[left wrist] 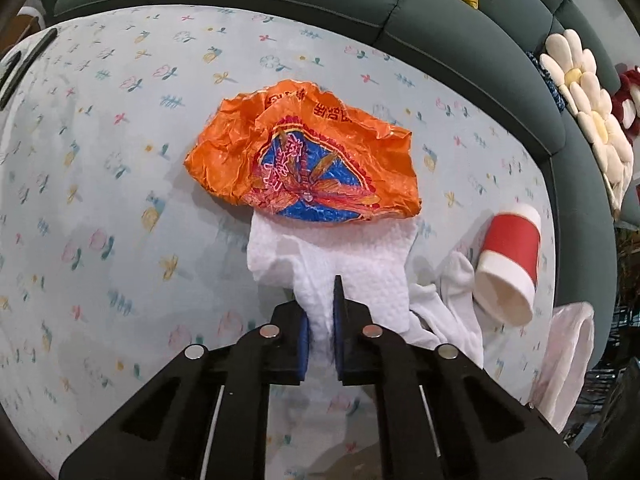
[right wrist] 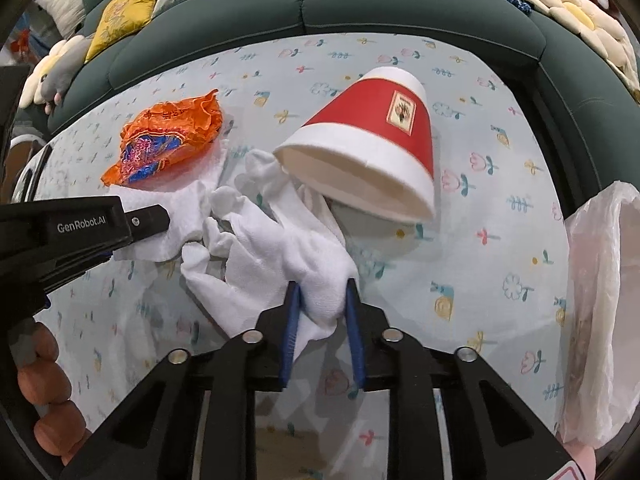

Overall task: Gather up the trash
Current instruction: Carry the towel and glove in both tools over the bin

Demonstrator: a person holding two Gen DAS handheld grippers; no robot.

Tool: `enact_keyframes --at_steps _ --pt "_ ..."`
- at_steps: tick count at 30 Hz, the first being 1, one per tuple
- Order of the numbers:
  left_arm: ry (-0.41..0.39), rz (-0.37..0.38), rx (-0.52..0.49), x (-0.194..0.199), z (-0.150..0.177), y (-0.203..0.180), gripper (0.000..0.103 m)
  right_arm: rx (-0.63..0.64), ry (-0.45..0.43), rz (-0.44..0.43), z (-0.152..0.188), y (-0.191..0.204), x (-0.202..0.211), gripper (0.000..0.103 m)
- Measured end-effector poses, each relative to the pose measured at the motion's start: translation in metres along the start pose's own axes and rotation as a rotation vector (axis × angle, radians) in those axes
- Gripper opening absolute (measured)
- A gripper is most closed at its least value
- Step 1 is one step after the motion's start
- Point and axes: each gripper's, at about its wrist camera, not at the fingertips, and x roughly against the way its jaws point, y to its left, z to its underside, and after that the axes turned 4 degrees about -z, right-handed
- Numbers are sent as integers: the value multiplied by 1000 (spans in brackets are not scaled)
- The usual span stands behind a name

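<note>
My left gripper [left wrist: 320, 316] is shut on a white paper towel [left wrist: 332, 256] that lies on the floral cloth. An orange and blue snack wrapper [left wrist: 304, 152] rests on the towel's far edge; it also shows in the right wrist view [right wrist: 164, 140]. My right gripper [right wrist: 322, 300] is shut on a white cloth glove [right wrist: 276, 248]. A red and white paper cup [right wrist: 372, 148] lies on its side, its rim resting on the glove; it also shows in the left wrist view [left wrist: 508, 264]. The left gripper [right wrist: 152, 216] shows at the left of the right wrist view.
A floral tablecloth [left wrist: 100, 200] covers the surface. A dark green sofa [right wrist: 360, 4] with yellow and flower-shaped cushions [left wrist: 588, 112] curves behind it. A pale plastic bag [right wrist: 600, 300] hangs open at the right edge.
</note>
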Motion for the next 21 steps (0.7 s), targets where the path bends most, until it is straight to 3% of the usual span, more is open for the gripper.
enact_keyframes --at_steps 10,21 --pt "2 -19 -27 32 53 -4 7 -41 24 -54 53 -11 28 15" --pt "-122 25 -103 108 89 -40 6 -73 -162 -78 71 -40 120 14"
